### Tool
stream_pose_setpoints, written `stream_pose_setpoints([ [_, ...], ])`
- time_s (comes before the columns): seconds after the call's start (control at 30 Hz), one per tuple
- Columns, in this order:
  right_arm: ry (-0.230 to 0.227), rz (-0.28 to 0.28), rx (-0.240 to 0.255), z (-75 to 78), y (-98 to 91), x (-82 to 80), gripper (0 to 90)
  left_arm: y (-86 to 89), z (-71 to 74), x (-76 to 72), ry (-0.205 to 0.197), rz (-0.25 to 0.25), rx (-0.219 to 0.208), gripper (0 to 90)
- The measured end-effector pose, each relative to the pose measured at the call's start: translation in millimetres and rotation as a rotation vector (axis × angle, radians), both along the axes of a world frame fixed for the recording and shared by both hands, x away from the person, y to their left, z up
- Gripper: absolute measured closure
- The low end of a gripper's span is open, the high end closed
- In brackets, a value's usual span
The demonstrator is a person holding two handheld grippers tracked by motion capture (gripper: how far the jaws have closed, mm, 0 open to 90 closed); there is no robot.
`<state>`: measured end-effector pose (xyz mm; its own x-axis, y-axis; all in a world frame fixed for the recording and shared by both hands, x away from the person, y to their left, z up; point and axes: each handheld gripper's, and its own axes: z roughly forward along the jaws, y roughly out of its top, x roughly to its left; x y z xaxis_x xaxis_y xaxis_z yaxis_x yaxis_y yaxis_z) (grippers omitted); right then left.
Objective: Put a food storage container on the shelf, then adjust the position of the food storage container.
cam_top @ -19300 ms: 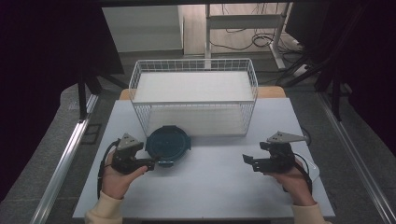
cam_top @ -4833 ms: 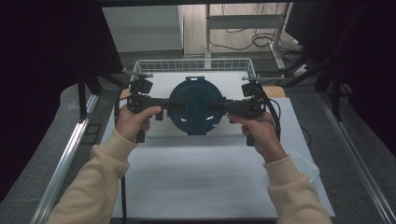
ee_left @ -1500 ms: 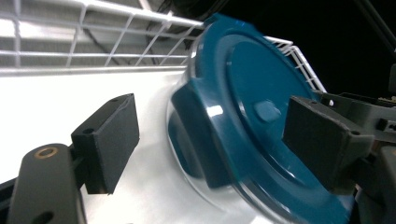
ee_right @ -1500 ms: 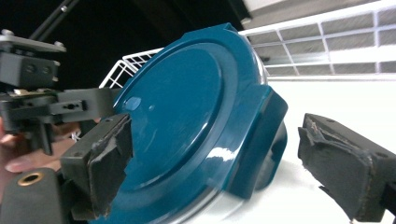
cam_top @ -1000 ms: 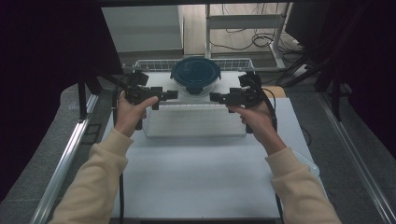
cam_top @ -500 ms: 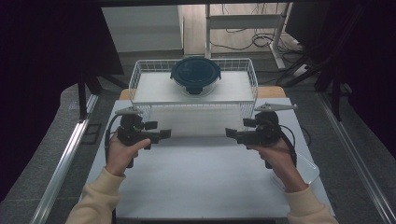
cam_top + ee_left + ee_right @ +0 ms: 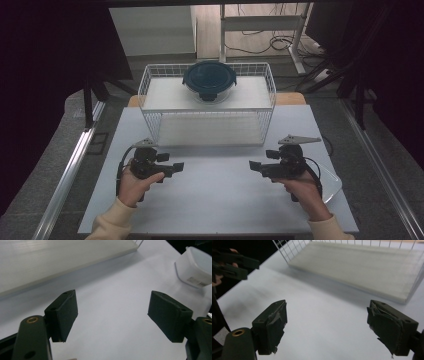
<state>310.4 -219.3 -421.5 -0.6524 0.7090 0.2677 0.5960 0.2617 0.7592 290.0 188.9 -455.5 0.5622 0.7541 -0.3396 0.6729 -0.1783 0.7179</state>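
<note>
I see a white table (image 7: 220, 205) with a strip of wooden board (image 7: 291, 98) showing at its far edge. Near its right edge lies a clear plastic container (image 7: 334, 184); from the left gripper view it looks whitish, with a small label on its side (image 7: 197, 270). Along both sides of the table run metal rails (image 7: 75, 165) over a grey floor (image 7: 65, 125). Farther back I see a white metal frame (image 7: 260, 22), some loose cables (image 7: 272, 44) on the floor, and a dark curtain (image 7: 50, 50) at the left.
</note>
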Motion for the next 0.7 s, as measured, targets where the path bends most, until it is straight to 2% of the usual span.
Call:
stream_pose_setpoints([
  [0.43, -0.004, 0.006, -0.039, -8.9, -0.3, -2.1, 16.7, 4.2, -3.7, -3.4, 0.01, 0.024, 0.006, 23.6],
  [0.57, -0.005, -0.001, -0.039, -8.9, -1.5, -2.4, 16.9, 4.8, -4.3, -4.5, 0.016, 0.036, 0.005, 23.3],
  [0.7, -0.014, 0.0, -0.048, -6.6, -1.2, -6.6, 16.9, 3.6, -5.5, -4.5, 0.022, 0.026, -0.002, 22.9],
])
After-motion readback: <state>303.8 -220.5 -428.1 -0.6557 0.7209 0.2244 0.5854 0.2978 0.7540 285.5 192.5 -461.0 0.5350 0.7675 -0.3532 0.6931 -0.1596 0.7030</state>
